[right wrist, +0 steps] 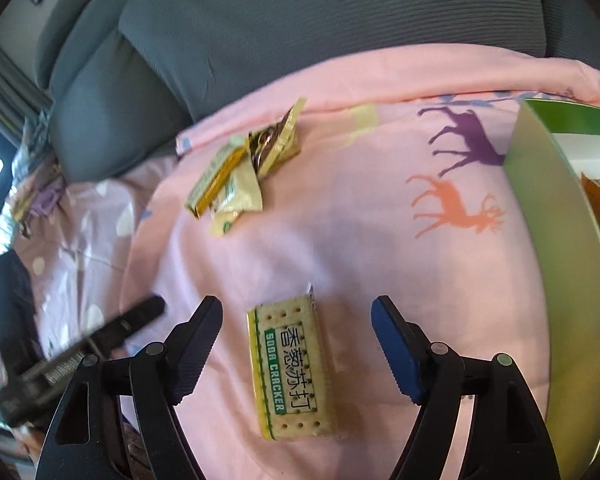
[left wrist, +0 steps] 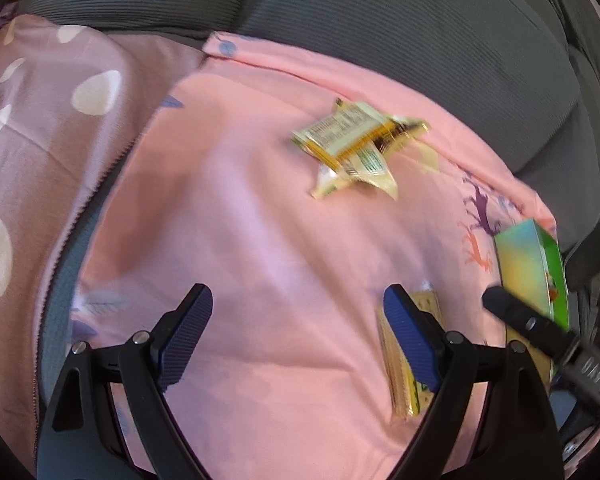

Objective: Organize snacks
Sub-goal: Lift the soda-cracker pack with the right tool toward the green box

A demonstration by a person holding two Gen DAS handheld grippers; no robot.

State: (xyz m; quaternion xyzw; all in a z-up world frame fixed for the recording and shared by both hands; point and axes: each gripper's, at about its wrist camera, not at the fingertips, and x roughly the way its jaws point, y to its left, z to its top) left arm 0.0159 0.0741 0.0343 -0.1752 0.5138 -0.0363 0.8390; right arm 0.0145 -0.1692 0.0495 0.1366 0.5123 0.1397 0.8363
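Right now my right claw [right wrist: 296, 344] hangs wide open with the soda cracker packet [right wrist: 291, 368] lying flat between its two fingers, touching neither. The packet's long axis runs nearly straight away from me, tilted a little, so the fingers stand on either side of its long edges; a short drop and a squeeze across the narrow width looks like the whole move. My left claw [left wrist: 298, 312] is open too and holds nothing; the same packet [left wrist: 410, 356] sits half hidden behind its right-hand finger, so the right claw is plainly the better placed.

Beyond, a small heap of yellow and gold snack wrappers [right wrist: 242, 168] lies well apart. The green box [right wrist: 556, 248] stands open at my right, near the packet, with an orange pack inside it, and I judge it the likely destination.

Everything rests on a pink deer-print bedsheet [right wrist: 380, 240], soft and rumpled, so the packet may sink as I press. Grey cushions [right wrist: 300, 32] rise behind.
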